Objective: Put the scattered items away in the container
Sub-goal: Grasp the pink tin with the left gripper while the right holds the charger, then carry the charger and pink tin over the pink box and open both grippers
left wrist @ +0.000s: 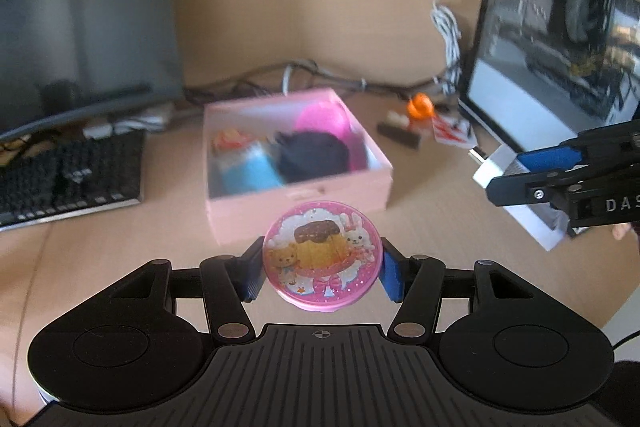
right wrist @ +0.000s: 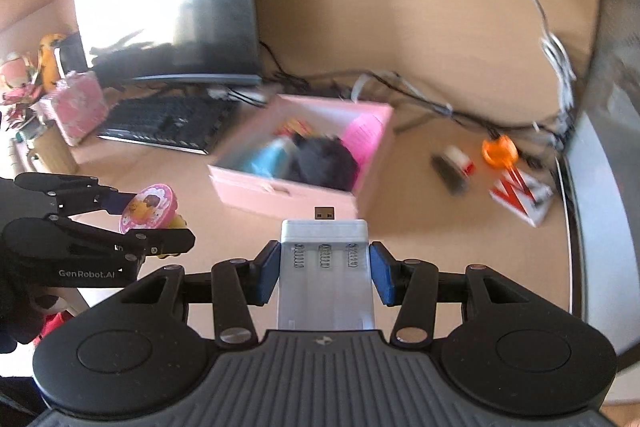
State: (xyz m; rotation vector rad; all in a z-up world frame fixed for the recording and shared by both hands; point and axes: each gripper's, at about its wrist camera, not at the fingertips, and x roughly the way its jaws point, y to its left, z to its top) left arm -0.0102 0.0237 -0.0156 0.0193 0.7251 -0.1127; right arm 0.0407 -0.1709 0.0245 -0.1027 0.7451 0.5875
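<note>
My left gripper (left wrist: 322, 269) is shut on a round pink case with a cartoon sticker (left wrist: 323, 255), held above the desk just in front of the pink box (left wrist: 298, 197). The box holds a blue item (left wrist: 250, 167), a black item (left wrist: 310, 155) and a pink round thing (left wrist: 324, 121). My right gripper (right wrist: 325, 269) is shut on a white USB battery charger (right wrist: 325, 267), in front of the pink box (right wrist: 280, 187). The right gripper shows at the right in the left wrist view (left wrist: 516, 175); the left gripper with the round case (right wrist: 150, 211) shows at the left in the right wrist view.
On the desk right of the box lie an orange round item (right wrist: 499, 150), a small dark block (right wrist: 450, 169) and a red-and-white card (right wrist: 520, 197). A keyboard (left wrist: 68, 175) and monitor (left wrist: 80, 15) stand left; a second screen (left wrist: 560, 39) stands right. Cables (left wrist: 320, 75) run behind the box.
</note>
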